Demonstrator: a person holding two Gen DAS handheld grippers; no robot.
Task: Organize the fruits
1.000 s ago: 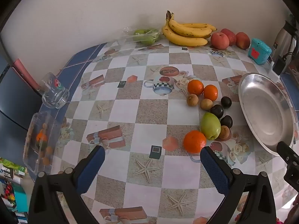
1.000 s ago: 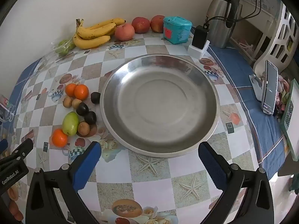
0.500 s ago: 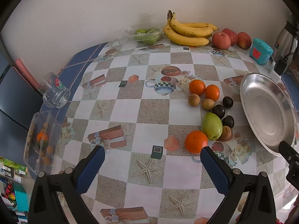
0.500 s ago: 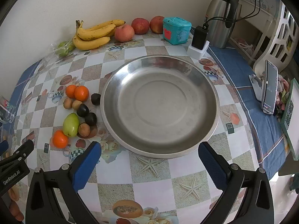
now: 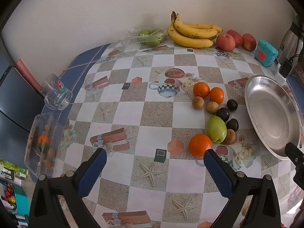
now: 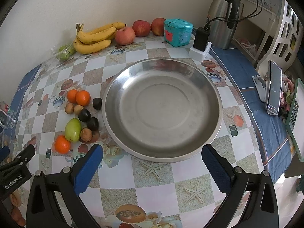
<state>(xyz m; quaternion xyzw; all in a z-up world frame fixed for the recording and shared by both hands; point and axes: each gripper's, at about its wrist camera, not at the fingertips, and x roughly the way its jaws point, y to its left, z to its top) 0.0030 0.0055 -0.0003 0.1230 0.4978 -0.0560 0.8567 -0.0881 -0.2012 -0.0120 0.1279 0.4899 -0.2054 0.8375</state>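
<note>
A cluster of small fruit lies on the checked tablecloth left of a big empty steel plate (image 6: 163, 152) (image 5: 252, 102): a near orange (image 5: 199, 144) (image 6: 62, 144), a green pear-like fruit (image 5: 216, 128) (image 6: 73, 127), two more oranges (image 5: 201, 89), brown fruits (image 5: 212, 106) and dark plums (image 5: 222, 113). Bananas (image 5: 191, 35) (image 6: 95, 38) and red apples (image 5: 226, 41) (image 6: 125, 35) lie by the wall. My left gripper (image 5: 154, 164) is open, empty, just short of the near orange. My right gripper (image 6: 152, 160) is open, empty, at the plate's near rim.
A glass mug (image 5: 57, 93) and a clear box (image 5: 40, 142) sit at the table's left edge. A bag of green fruit (image 5: 149, 36), a teal box (image 6: 177, 32), a charger (image 6: 201, 41), a steel kettle (image 6: 224, 19) and a phone on a stand (image 6: 273, 89) ring the back and right.
Both grippers have drifted slightly; the fruit cluster sits a little lower and nearer in the left wrist view. Jaws stay open and nothing on the table has moved.
</note>
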